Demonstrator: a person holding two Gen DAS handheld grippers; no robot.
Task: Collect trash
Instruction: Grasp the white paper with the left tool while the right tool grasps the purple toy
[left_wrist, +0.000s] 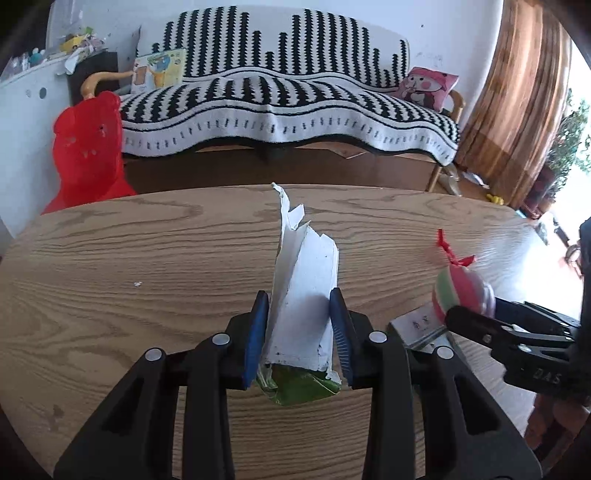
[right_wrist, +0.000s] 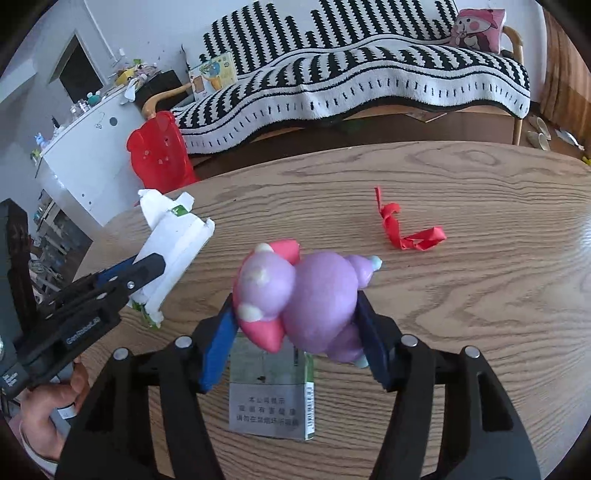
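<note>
Left wrist view shows us the left gripper (left_wrist: 299, 325) clamping a torn white carton (left_wrist: 303, 295) above the wooden table (left_wrist: 110, 258), the right gripper (right_wrist: 295, 328) pinching a purple toy (right_wrist: 306, 295) over a flat box (right_wrist: 273, 406), red ribbon (right_wrist: 406, 229) lying nearby, striped sofa (left_wrist: 280, 99) behind.

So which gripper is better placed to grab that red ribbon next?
Neither is free: the left gripper holds torn white paper, the right gripper a purple toy. Once emptied, probably the right: the ribbon lies just ahead of it.

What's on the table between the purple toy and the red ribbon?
Nothing: the right wrist view shows bare wood table between the purple toy and the red ribbon.
</note>
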